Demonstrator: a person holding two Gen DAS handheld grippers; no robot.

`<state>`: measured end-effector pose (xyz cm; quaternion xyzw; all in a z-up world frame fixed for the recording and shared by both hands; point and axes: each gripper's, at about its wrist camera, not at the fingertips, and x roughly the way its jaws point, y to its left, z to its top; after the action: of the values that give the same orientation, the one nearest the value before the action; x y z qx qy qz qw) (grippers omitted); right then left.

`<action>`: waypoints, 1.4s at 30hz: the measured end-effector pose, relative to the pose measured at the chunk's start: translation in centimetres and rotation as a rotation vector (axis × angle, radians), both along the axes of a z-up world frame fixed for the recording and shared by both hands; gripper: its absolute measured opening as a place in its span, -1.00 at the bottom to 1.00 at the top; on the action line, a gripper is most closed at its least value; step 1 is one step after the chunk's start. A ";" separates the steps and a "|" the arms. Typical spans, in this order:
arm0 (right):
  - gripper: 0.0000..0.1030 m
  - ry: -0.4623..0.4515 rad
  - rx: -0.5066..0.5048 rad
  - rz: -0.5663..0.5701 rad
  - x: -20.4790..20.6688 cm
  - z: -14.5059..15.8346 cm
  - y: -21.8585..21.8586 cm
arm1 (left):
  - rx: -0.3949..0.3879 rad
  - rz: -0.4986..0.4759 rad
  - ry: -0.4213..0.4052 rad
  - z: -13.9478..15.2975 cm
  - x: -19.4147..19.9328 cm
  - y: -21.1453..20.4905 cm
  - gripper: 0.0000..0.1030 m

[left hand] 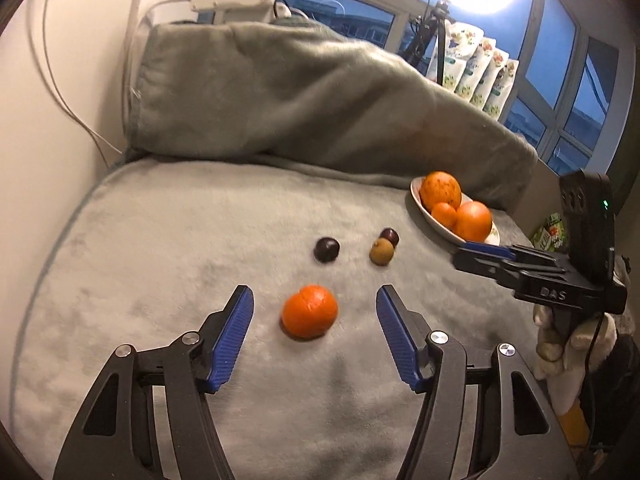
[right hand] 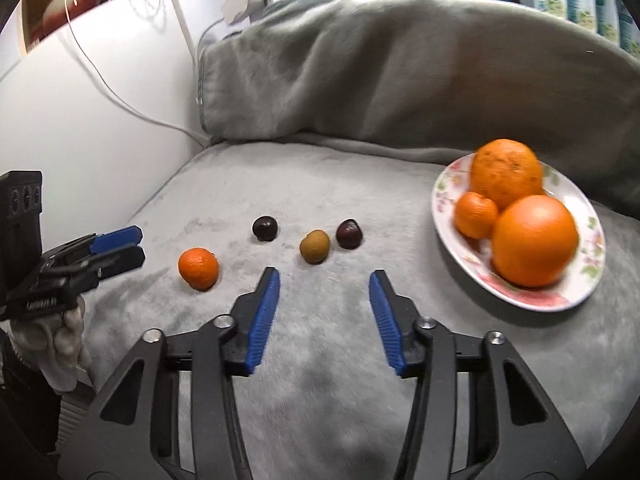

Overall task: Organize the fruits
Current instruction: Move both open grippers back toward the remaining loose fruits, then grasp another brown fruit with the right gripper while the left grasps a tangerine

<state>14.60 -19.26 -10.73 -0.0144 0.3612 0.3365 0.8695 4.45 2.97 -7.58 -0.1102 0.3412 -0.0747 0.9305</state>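
Note:
A loose tangerine (left hand: pixel 310 312) lies on the grey blanket between the blue pads of my left gripper (left hand: pixel 314 293), which is open and touches nothing. Beyond it sit two dark plums (left hand: pixel 327 249) (left hand: pixel 390 236) and a brownish kiwi (left hand: pixel 381 251). My right gripper (right hand: pixel 325 274) stands open and empty just short of the kiwi (right hand: pixel 315 246), with the plums (right hand: pixel 265 228) (right hand: pixel 349 234) to either side. A flowered plate (right hand: pixel 540 302) at the right holds two large oranges (right hand: pixel 534 240) (right hand: pixel 506 174) and a small tangerine (right hand: pixel 476 215).
The grey blanket (left hand: pixel 160 260) covers a cushion with a raised backrest behind. A white wall with cables is at the left, and windows and printed pouches (left hand: pixel 476 72) stand behind. Gloved hands hold both grippers; the right gripper (left hand: pixel 484 254) hovers near the plate (left hand: pixel 418 200).

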 end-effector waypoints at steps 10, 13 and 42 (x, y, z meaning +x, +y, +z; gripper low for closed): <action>-0.30 0.039 -0.075 0.024 3.1 -1.8 4.6 | 0.003 -0.003 0.051 -2.0 1.8 0.0 0.17; -0.35 0.060 -0.085 0.019 4.0 -2.6 5.0 | 0.005 -0.001 0.065 -2.4 2.2 0.1 0.16; -0.47 0.055 -0.111 0.013 5.4 -3.8 7.0 | 0.021 -0.047 0.145 -4.5 4.1 -1.1 -0.25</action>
<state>19.99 -12.30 -14.55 -0.0557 0.4030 0.3218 0.8550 8.57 1.90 -12.07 -0.0973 0.4109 -0.0847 0.9025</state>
